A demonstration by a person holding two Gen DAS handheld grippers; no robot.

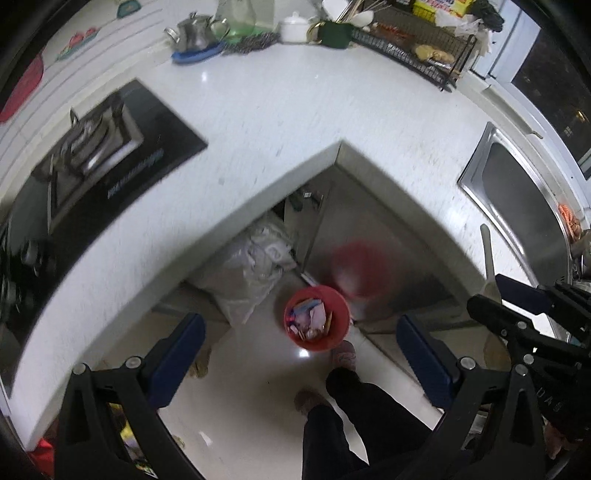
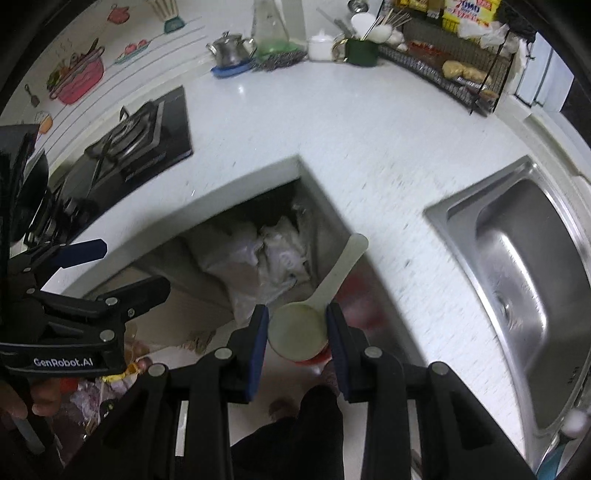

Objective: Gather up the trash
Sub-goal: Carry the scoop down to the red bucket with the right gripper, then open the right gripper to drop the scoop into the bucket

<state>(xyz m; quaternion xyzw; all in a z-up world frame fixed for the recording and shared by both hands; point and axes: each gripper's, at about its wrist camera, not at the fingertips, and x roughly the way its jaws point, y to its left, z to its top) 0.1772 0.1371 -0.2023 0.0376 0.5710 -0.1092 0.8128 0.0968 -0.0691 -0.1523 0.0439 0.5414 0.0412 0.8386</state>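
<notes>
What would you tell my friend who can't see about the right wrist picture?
The right gripper is shut on the round end of a pale rice paddle, held above a red bin on the floor. A white counter and steel sink wrap around.

Both wrist views look steeply down from high up — sharing the white L-shaped counter [image 1: 280, 122] corner.

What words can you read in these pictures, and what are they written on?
"GenRobot.AI": white letters on the black body of the left gripper, seen from the right wrist camera.
Yellow packets on the wire rack: big red letters, too cut off and blurred to read.
Stove top: a line of pale print along its front edge, too blurred to read.
Right gripper: a few raised letters on its body, too unclear to read.
</notes>
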